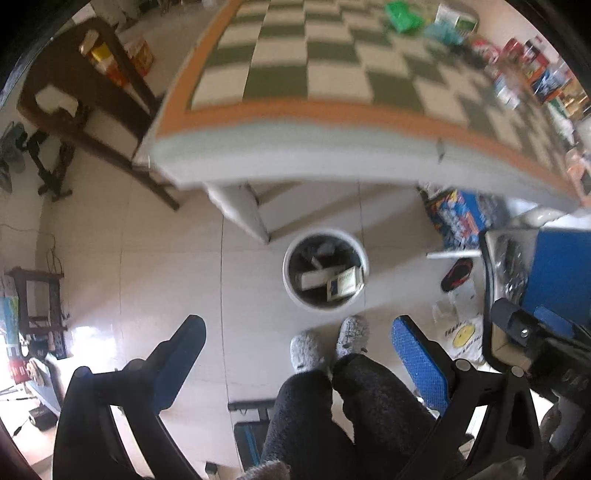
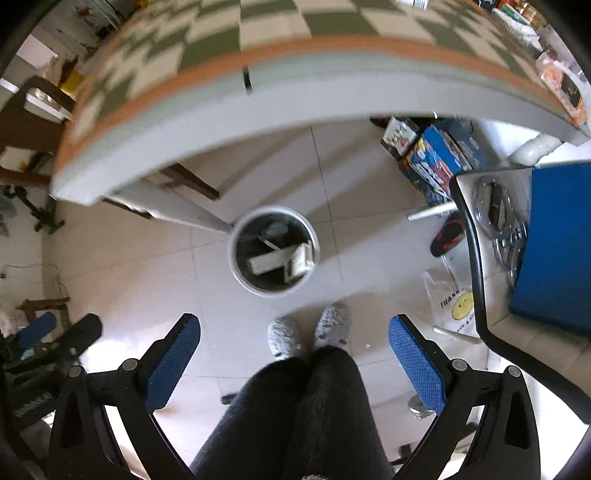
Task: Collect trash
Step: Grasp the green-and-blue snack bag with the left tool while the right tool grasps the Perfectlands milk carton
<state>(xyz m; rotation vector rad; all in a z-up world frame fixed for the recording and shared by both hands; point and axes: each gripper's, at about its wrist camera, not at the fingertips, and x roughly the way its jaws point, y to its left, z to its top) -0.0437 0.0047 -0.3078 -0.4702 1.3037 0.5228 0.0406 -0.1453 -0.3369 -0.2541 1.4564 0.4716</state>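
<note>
Left gripper [image 1: 298, 343]: fingers spread wide, nothing held between the blue pads. It is raised above the floor and tilted downward, looking past the person's knees and grey slippers [image 1: 328, 343].

Centre: the white bin [image 1: 325, 272] stands on the tiled floor, just in front of the slippers and beside a leg of the bench [image 1: 332, 155]. This position appears chosen so that items lifted off the bench top can be dropped straight down. The bin already contains several pieces of trash, including flat cartons [image 1: 341, 282] lying against its wall.

On the far right part of the bench top, a green bag [image 1: 402, 16] and assorted packages remain; which of these count as trash cannot be told, as this area is blurred.

Right gripper [image 2: 294, 341]: fingers likewise fully parted and empty. It hangs at a similar height and downward tilt, with the bin [image 2: 273, 251] ahead of its fingers. A plastic bag with a smiley print [image 2: 454, 306] lies on the floor to the right, beside a blue chair [image 2: 554, 240].

Judgement: both grippers are free, so the next pick calls for raising one toward the bench top.
</note>
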